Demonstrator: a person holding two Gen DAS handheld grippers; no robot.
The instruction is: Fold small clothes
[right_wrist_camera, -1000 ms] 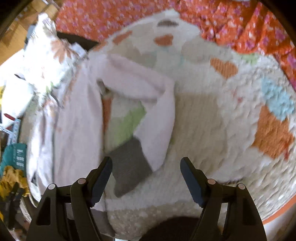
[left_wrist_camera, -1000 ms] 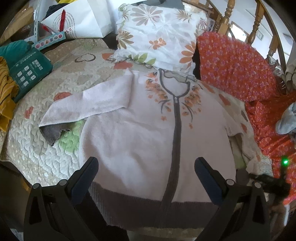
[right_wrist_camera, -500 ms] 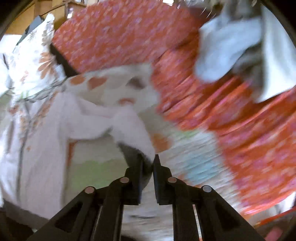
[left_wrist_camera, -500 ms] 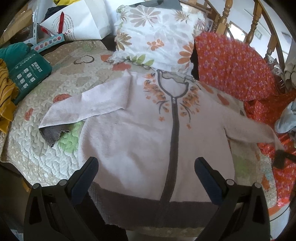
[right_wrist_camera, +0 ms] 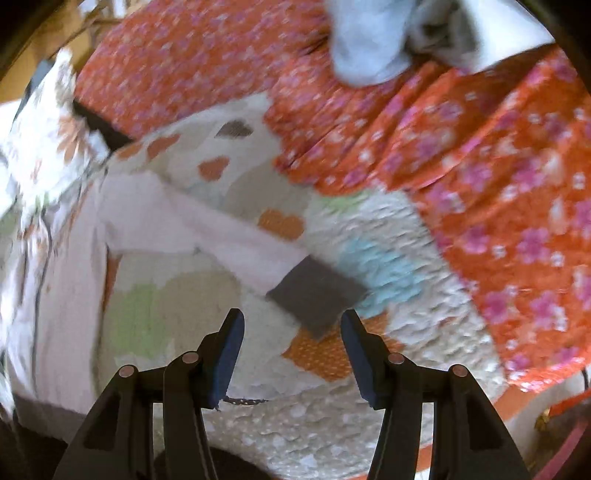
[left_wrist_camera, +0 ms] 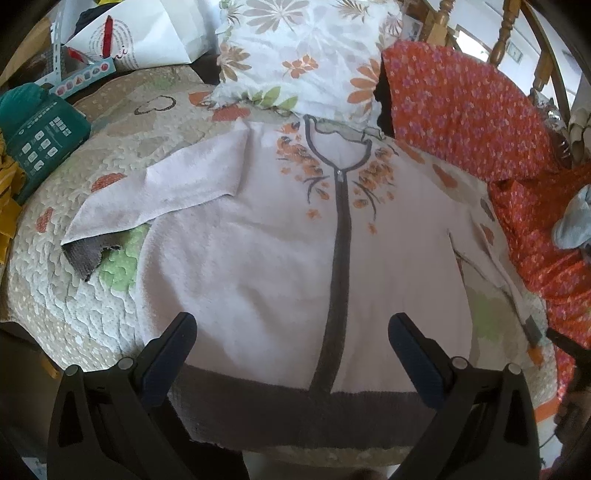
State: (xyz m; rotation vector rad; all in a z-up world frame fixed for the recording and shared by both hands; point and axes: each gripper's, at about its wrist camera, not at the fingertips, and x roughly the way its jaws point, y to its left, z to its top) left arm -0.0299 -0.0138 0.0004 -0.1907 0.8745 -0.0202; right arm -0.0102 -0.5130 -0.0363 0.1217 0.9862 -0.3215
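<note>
Pale pink knit makes up the one cardigan [left_wrist_camera: 258,266], spread flat, front up, at the middle of the quilt [left_wrist_camera: 74,295], with one dark zip band down its centre and one dark hem band toward 6 o'clock. It has two sleeves: one [left_wrist_camera: 155,199] reaches toward 9 o'clock, the other [right_wrist_camera: 221,232] lies stretched out on the quilt, its grey cuff [right_wrist_camera: 314,295] just ahead of the right gripper [right_wrist_camera: 291,332]. That gripper's jaws have just been opening and stand apart, touching nothing. The left gripper [left_wrist_camera: 291,332] hangs wide over the hem, empty. At 12 o'clock sits one flowered pillow [left_wrist_camera: 303,55]; one orange flowered cloth [left_wrist_camera: 461,110] lies toward 2 o'clock before wooden chair spindles [left_wrist_camera: 506,33]. One teal box [left_wrist_camera: 44,140] sits at 10 o'clock.
</note>
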